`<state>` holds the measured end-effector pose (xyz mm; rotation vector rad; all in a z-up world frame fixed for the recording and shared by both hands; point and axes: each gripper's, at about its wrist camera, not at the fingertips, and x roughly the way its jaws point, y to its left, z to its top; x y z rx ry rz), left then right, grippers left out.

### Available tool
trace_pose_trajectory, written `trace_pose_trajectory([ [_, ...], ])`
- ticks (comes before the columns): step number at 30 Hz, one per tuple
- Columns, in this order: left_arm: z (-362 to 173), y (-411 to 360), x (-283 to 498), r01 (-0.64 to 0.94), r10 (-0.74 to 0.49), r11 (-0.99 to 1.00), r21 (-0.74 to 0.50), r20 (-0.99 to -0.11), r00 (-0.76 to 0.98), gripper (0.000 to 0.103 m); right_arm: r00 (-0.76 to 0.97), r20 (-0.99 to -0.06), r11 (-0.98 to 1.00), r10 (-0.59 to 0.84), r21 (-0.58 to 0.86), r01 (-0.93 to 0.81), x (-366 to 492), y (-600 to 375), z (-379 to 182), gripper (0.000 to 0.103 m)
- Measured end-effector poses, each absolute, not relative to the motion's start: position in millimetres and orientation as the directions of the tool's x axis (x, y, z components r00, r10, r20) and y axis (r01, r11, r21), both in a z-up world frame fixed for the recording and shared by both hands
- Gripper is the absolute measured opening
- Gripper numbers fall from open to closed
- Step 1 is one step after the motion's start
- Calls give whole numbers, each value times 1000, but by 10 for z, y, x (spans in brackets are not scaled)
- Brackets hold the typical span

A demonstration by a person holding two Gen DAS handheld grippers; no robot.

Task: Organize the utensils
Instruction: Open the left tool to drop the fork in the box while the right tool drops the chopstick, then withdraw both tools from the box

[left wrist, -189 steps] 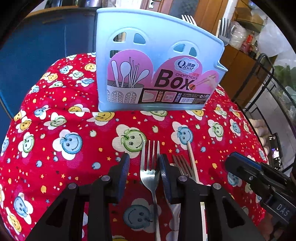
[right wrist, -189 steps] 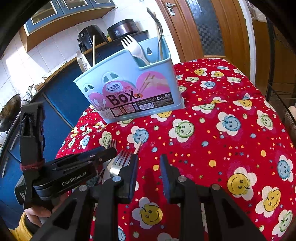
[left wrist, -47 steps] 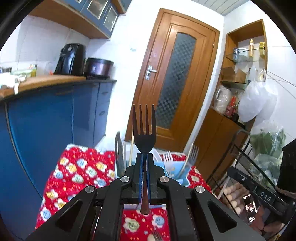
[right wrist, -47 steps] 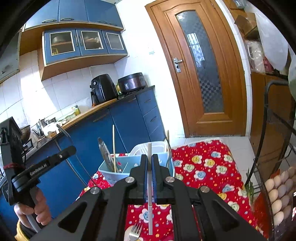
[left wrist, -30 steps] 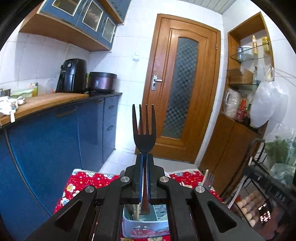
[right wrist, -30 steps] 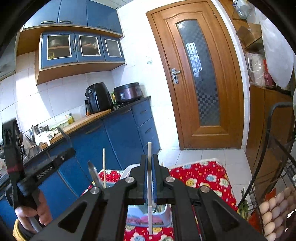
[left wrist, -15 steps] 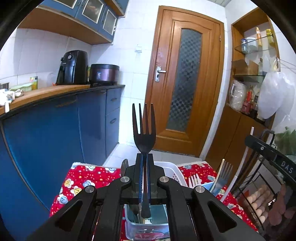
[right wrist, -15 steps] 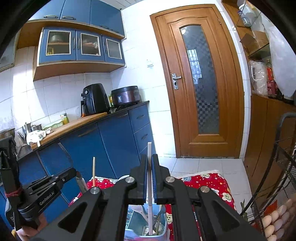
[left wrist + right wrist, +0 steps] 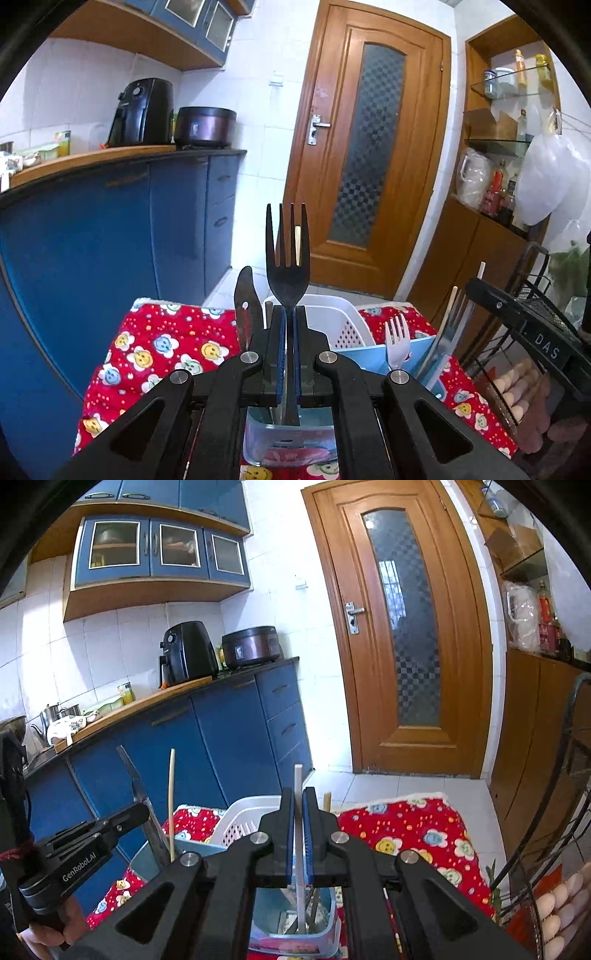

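A dark metal fork (image 9: 287,254) stands upright, tines up, with my left gripper (image 9: 290,332) shut on its handle. Its lower end hangs over the open top of the light blue utensil box (image 9: 291,439). My right gripper (image 9: 298,812) is shut on a white chopstick (image 9: 297,782), also upright, and the chopstick's lower end reaches down into the utensil box (image 9: 325,912). The box holds a knife (image 9: 245,306), a white fork (image 9: 397,338), a wooden chopstick (image 9: 171,794) and other utensils. Each gripper shows at the edge of the other's view.
The box stands on a red cloth (image 9: 166,343) printed with smiley flowers. A white perforated basket (image 9: 345,325) sits just behind it. A black wire rack with eggs (image 9: 554,904) stands to the right. Blue cabinets (image 9: 110,240) and a wooden door (image 9: 369,147) lie beyond.
Both grippers have sunk toward the box with the fork and the chopstick still held. The box now sits closer under the jaws, and the right gripper has drawn nearer the left.
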<state>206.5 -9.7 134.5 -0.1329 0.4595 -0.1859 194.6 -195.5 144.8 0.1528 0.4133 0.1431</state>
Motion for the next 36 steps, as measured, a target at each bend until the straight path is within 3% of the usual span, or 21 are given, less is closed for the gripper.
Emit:
trace_pose_trajectory([
  [7,1340,-143,2050,168,-227,972,-166,-457,860,4,897,-396,970,197,213,-119,1923,-1966,1406,8],
  [12,1342,-137,2020,169,-233,970,-174,-468,853,13,901,-373,962,220,234,-138,1846,-1993,1456,24],
  [15,1361,-125,1989,169,-236,969,-181,-468,852,26,906,-359,960,226,241,-144,1801,-2008,1487,25],
  [17,1369,-121,1962,168,-234,969,-180,-467,853,28,907,-352,956,232,253,-147,1761,-2024,1506,25],
  [36,1368,-19,1486,177,-253,964,-199,-485,837,29,883,-391,944,258,297,-144,1280,-2059,1422,27],
])
